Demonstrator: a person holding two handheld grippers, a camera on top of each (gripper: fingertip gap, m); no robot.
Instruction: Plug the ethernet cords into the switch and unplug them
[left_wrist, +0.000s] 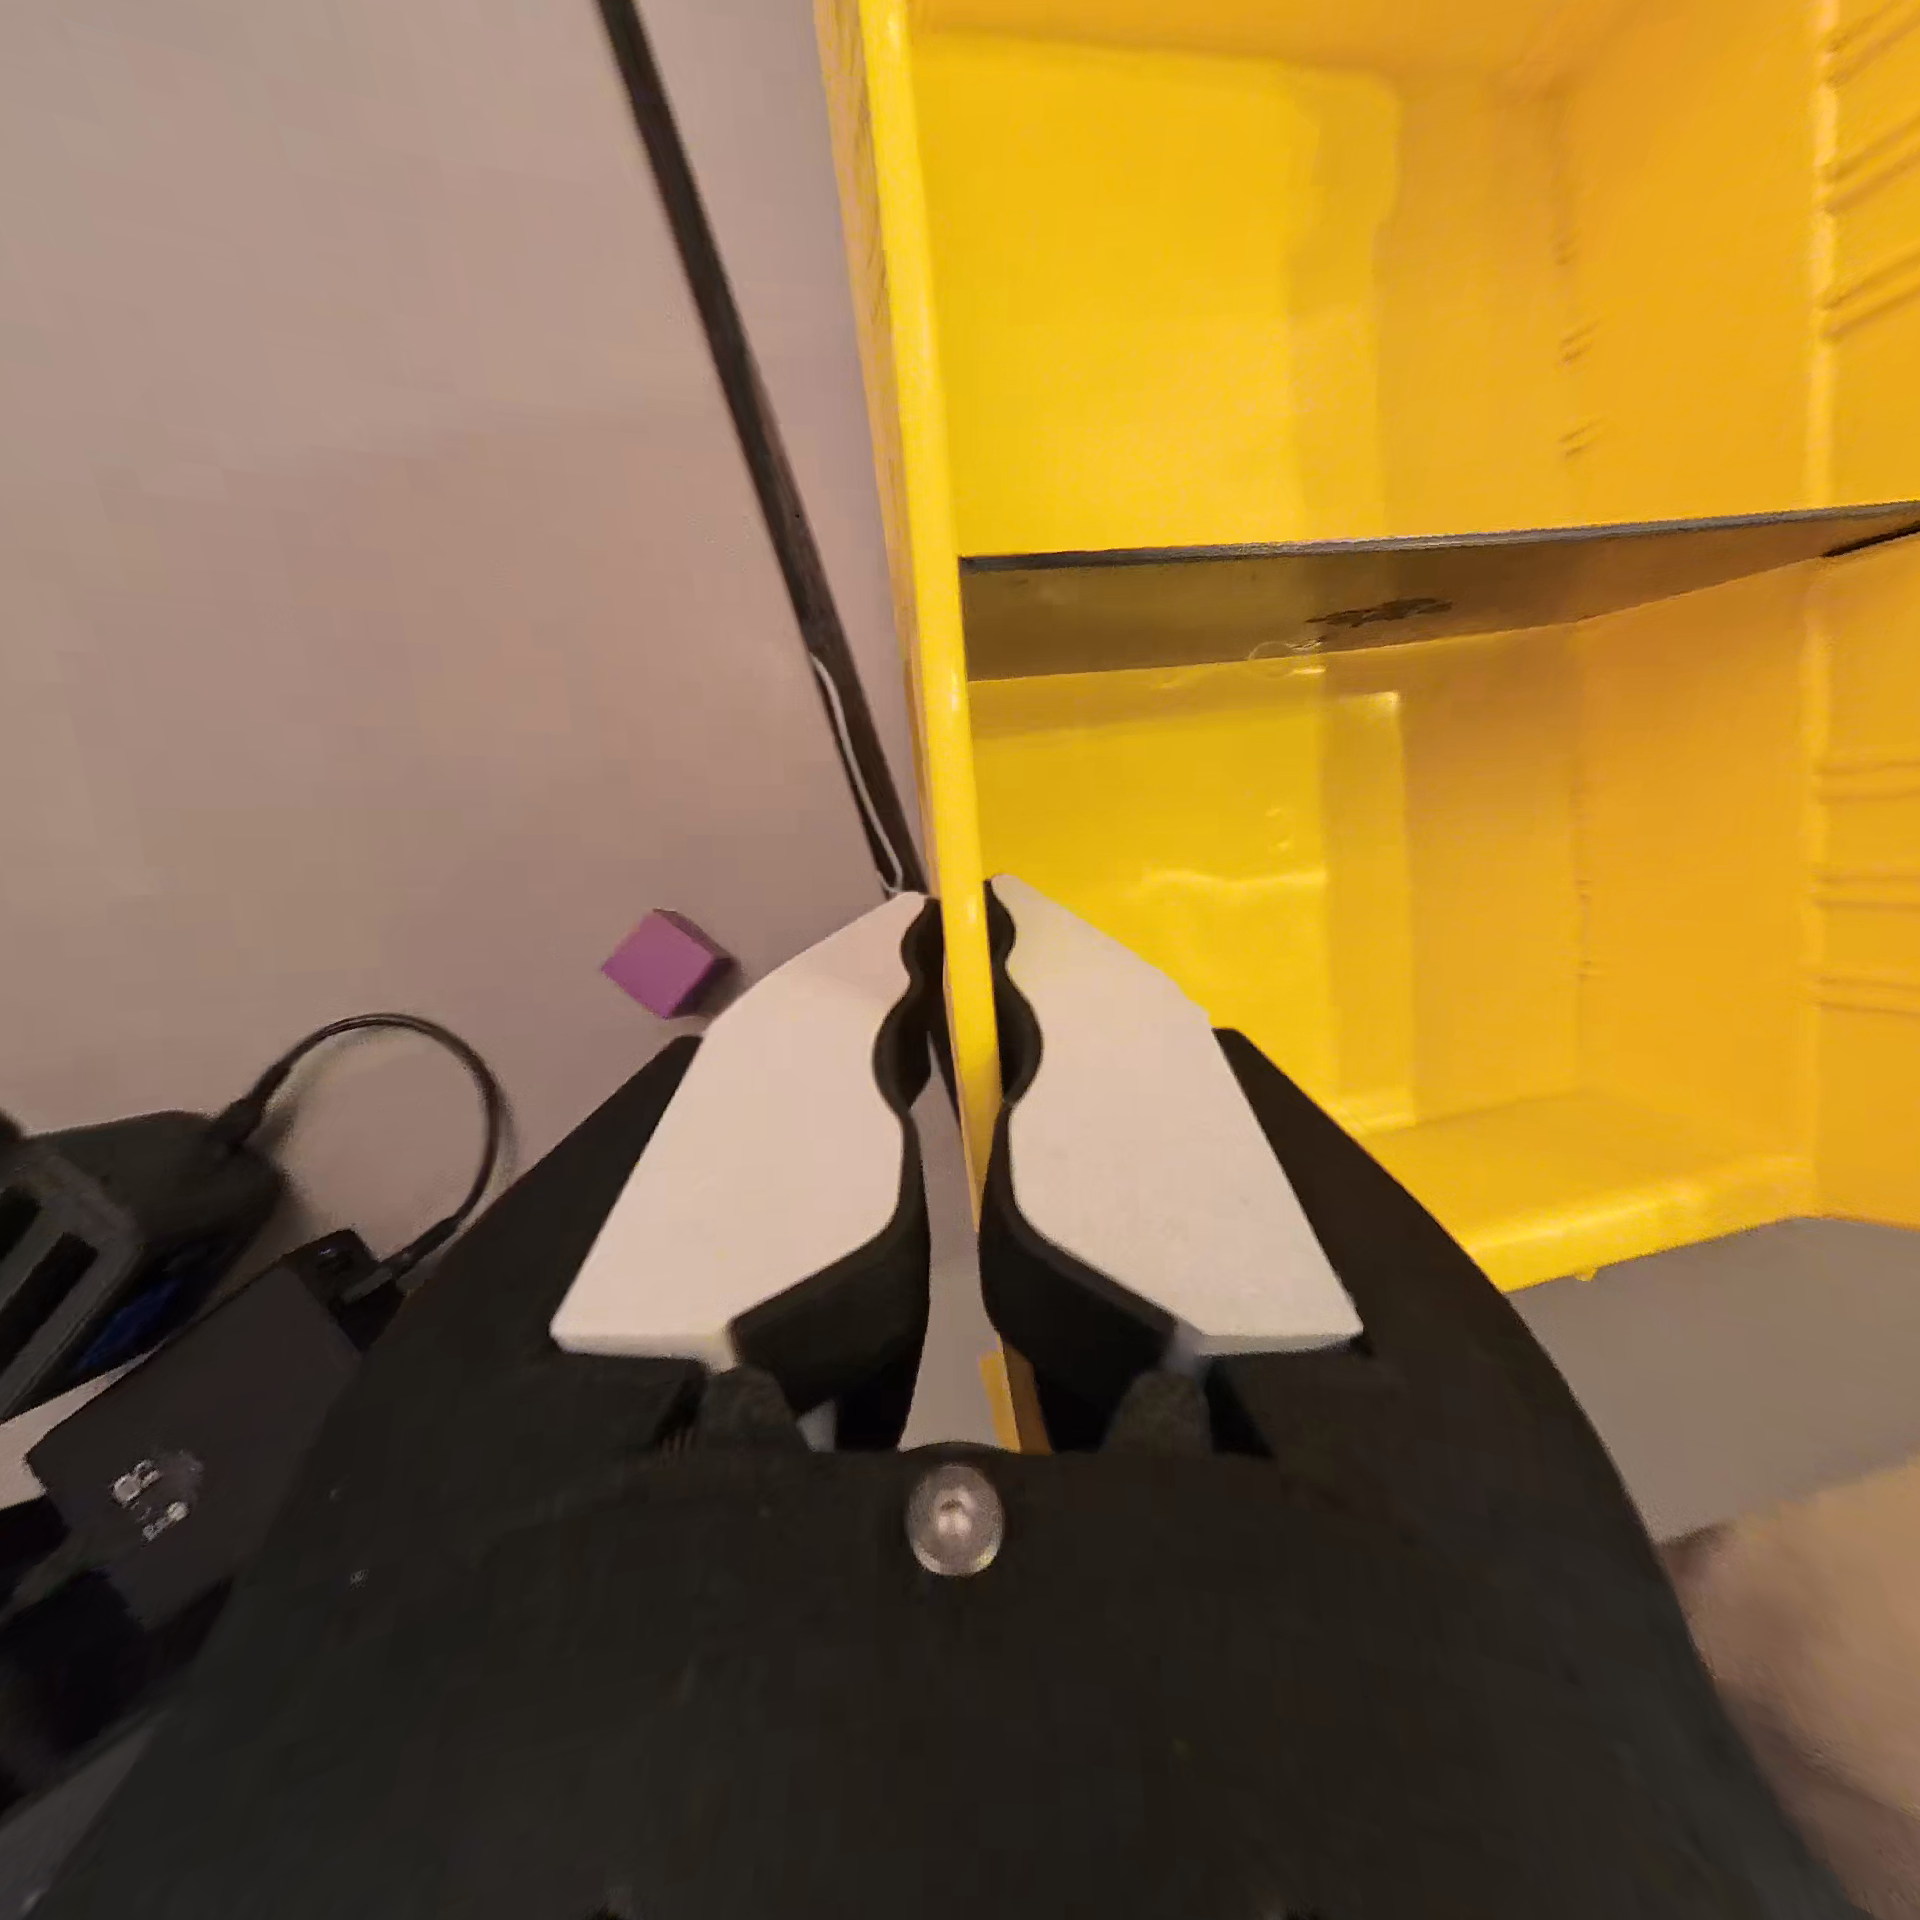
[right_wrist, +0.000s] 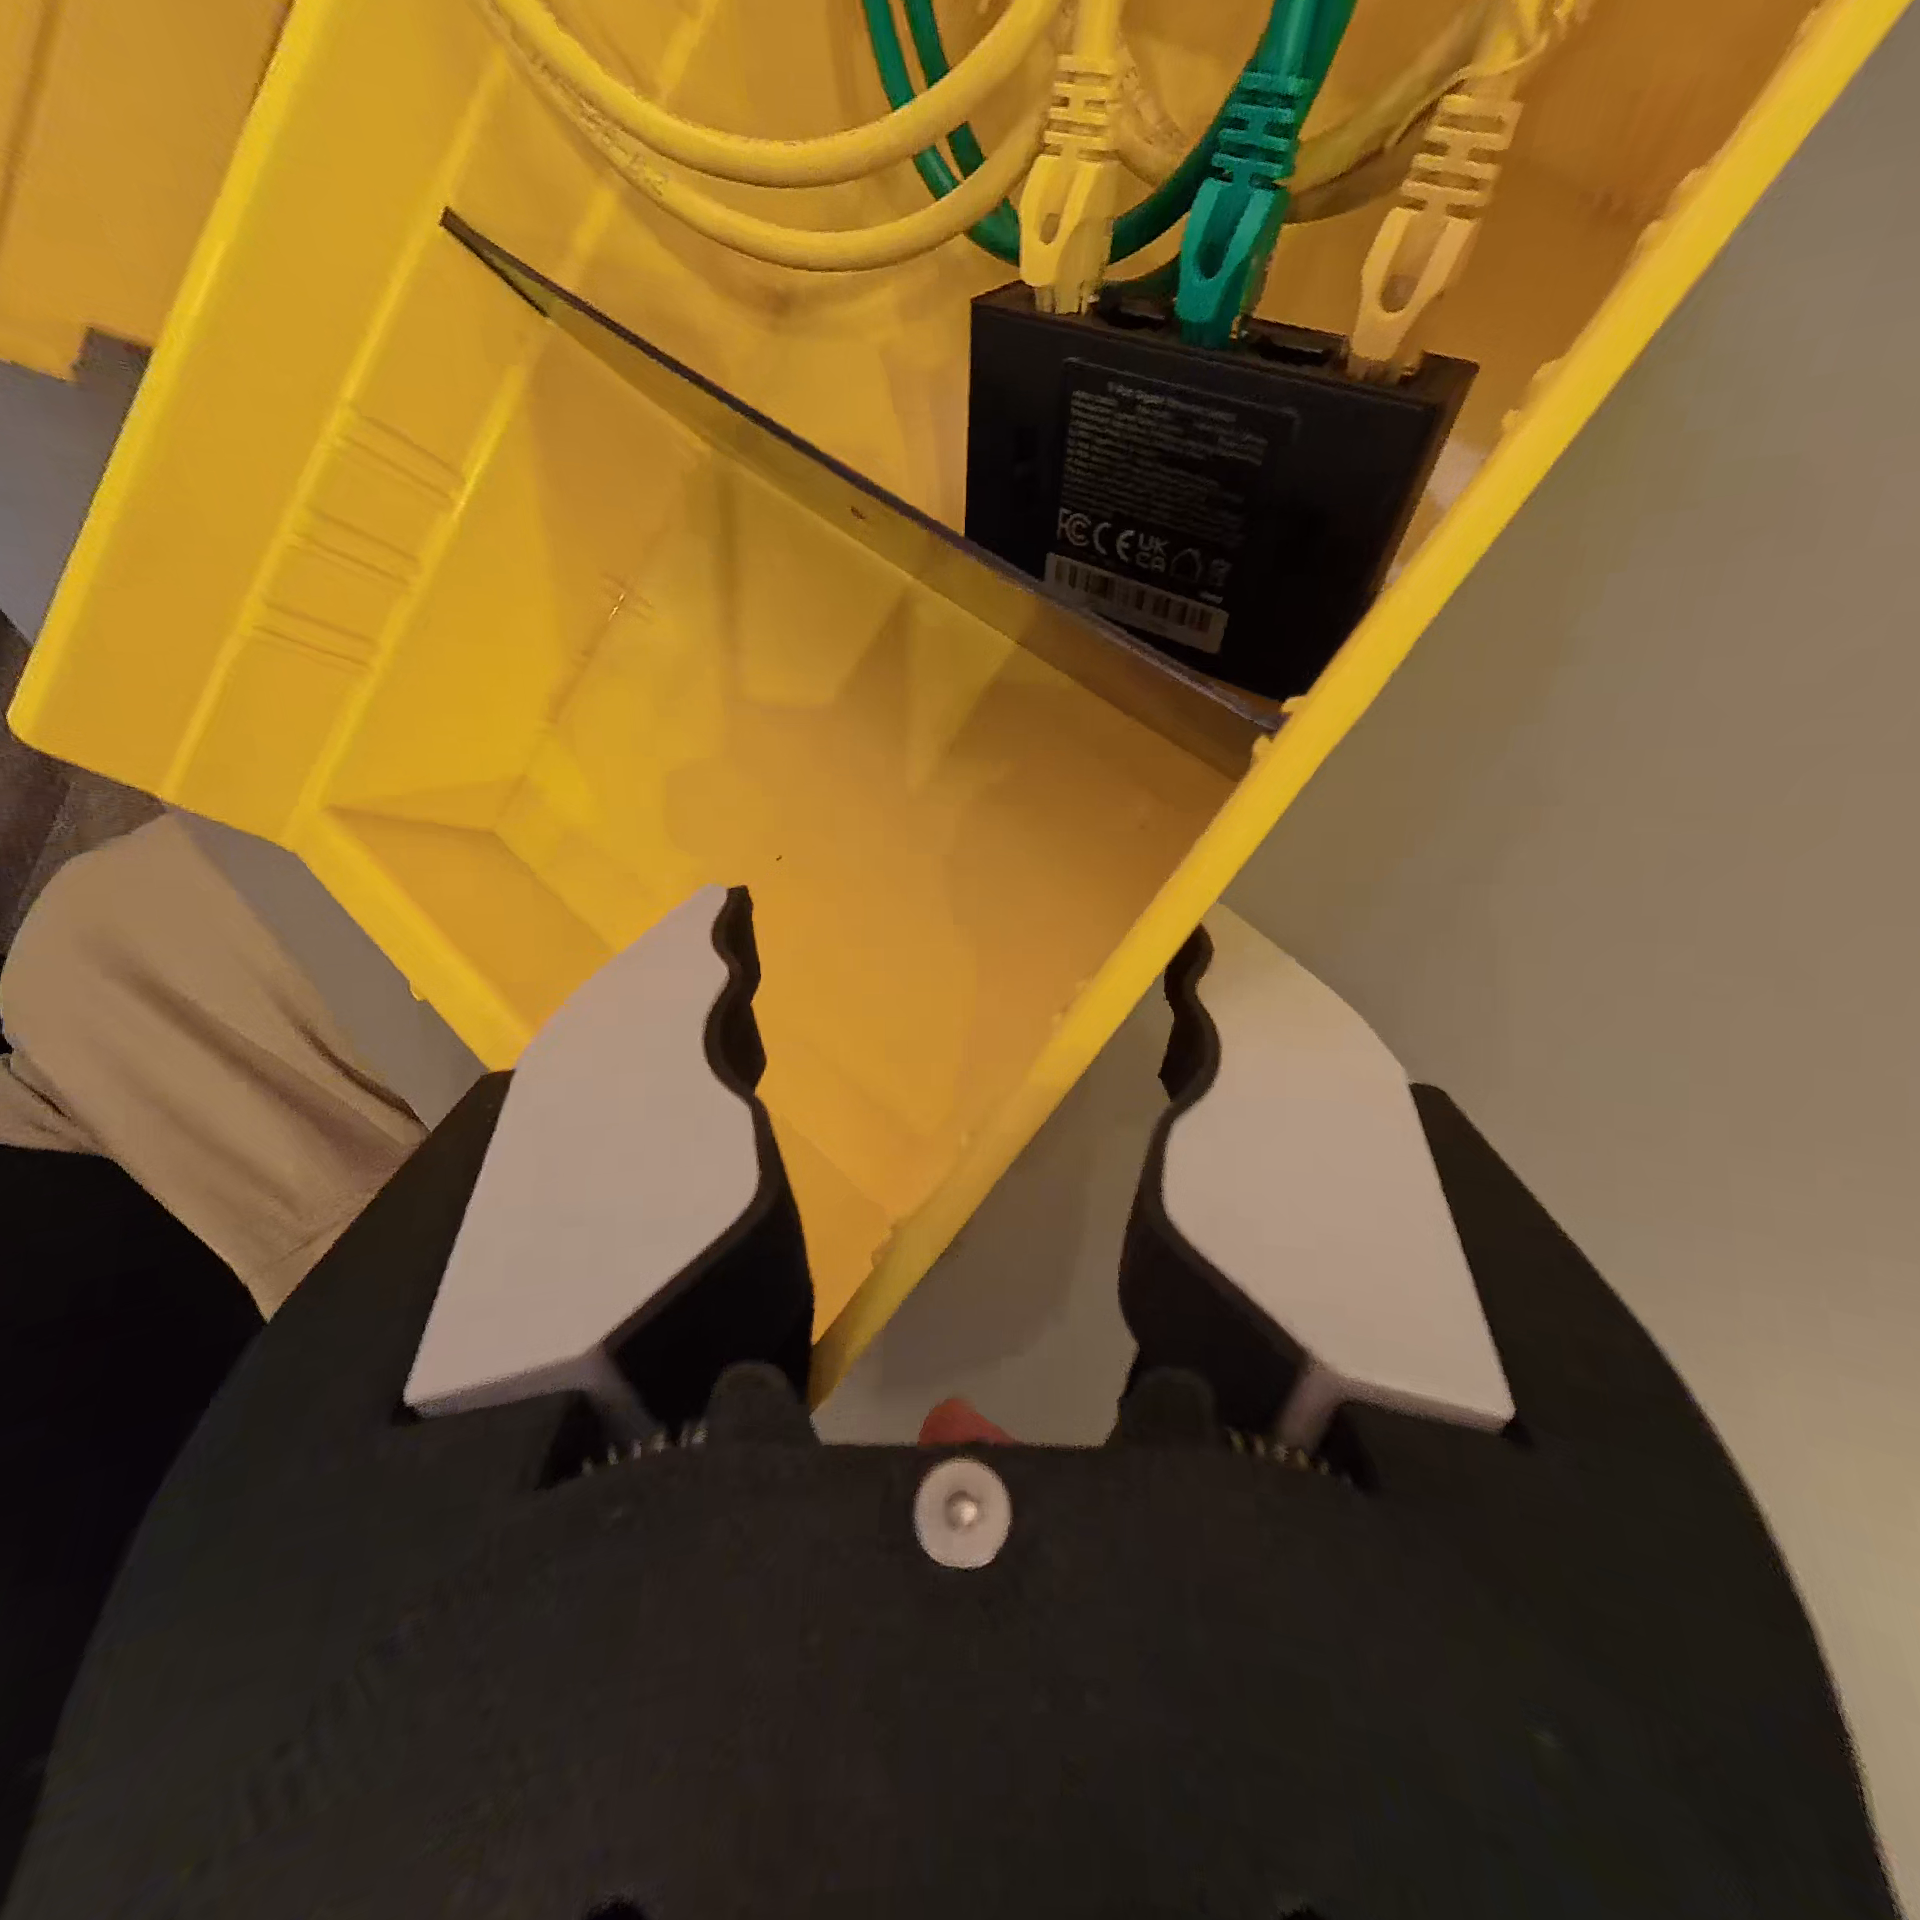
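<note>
Black switch with two yellow cords and a green cord plugged in being shown only in right wrist view, yellow bin edge being clamped by left gripper, right gripper being held wide open astride the bin's edge.

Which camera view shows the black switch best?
The right wrist view: the switch sits in the yellow bin with two yellow cords and one green cord plugged in. The left wrist view shows only empty bin compartments, no switch.

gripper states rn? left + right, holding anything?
Left gripper: shut on the yellow bin side wall.
Right gripper: open, holding nothing; fingers straddle the bin's rim.
</note>
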